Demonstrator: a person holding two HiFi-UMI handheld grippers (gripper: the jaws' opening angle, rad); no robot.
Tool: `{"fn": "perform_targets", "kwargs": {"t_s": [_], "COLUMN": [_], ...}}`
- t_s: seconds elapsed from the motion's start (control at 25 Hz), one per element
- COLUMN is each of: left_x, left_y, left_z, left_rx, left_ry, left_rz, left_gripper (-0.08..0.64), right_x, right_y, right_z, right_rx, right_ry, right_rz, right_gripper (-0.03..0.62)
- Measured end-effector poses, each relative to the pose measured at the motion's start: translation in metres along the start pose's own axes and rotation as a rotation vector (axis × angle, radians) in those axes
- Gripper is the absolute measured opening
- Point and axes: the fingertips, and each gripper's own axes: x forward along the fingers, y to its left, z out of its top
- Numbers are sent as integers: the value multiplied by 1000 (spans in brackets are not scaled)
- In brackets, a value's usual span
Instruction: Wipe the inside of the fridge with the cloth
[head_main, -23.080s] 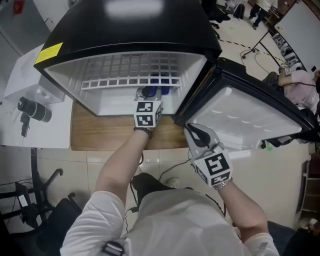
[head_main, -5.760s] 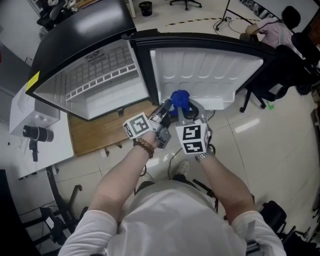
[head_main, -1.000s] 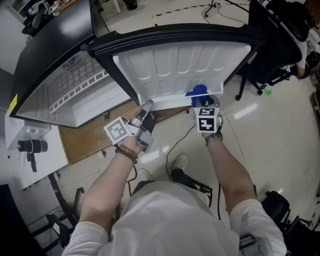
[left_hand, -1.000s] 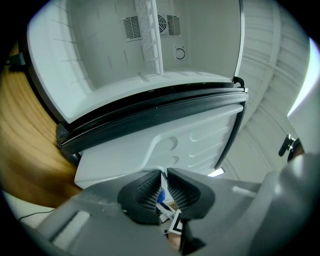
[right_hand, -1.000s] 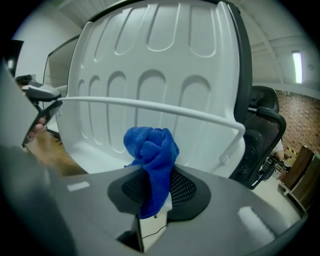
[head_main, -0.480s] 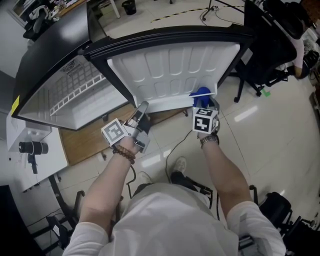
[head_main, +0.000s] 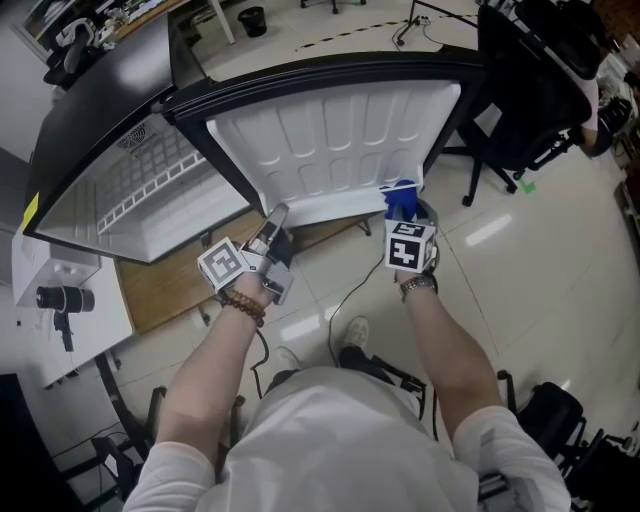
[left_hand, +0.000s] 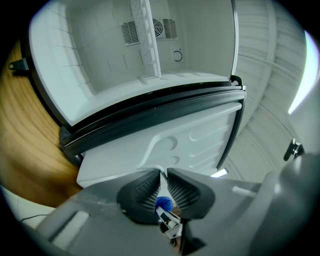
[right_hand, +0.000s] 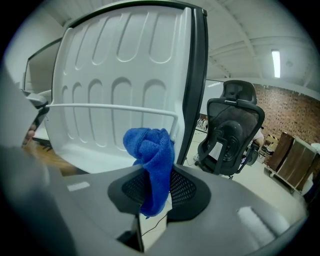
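Our right gripper (right_hand: 157, 187) pinches the blue cloth (right_hand: 150, 155) at the fridge door's (head_main: 330, 140) lower right corner; left gripper (left_hand: 163, 182) pressed together, empty. The cloth could snag the door's rail (right_hand: 110, 107) and pull free.

Pale tiled floor (head_main: 540, 285) — black office chair (right_hand: 232, 131)

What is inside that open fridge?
A white wire shelf and vent grilles on the back wall of the fridge; no food shows. Part of the interior is hidden behind its black front rim. The blue cloth is outside, clamped in the right gripper.
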Motion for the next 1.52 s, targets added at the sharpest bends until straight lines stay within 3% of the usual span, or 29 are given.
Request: {"fn": "perform_targets", "kwargs": {"t_s": [0.24, 0.6, 0.72, 0.88, 1.24, 1.52], "left_x": [-3, -8, -17, -16, -4, -9], "left_y": [0, 5, 36, 63, 86, 95], "left_z": [-3, -22, -26, -30, -21, -21], "left_rx": [6, 35, 101, 61, 60, 47], "left_ry": [-8, 1, 17, -3, -12, 49], "left_rz": [-2, -9, 116, 197, 241, 249], "left_gripper": [37, 44, 49, 54, 63, 114], "right_x": [-23, -82, -104, -125, -136, -148], "right_y": [18, 96, 120, 142, 159, 181], "right_z": [1, -12, -8, 10, 49, 67], "right_rx": [-76, -236, -265, -273, -250, -273], "right_ry": [-17, -36, -63, -115, -177, -204], "right_rz": [108, 411, 503, 593, 605, 573], "right_gripper": [81, 80, 81, 81, 81, 81]}}
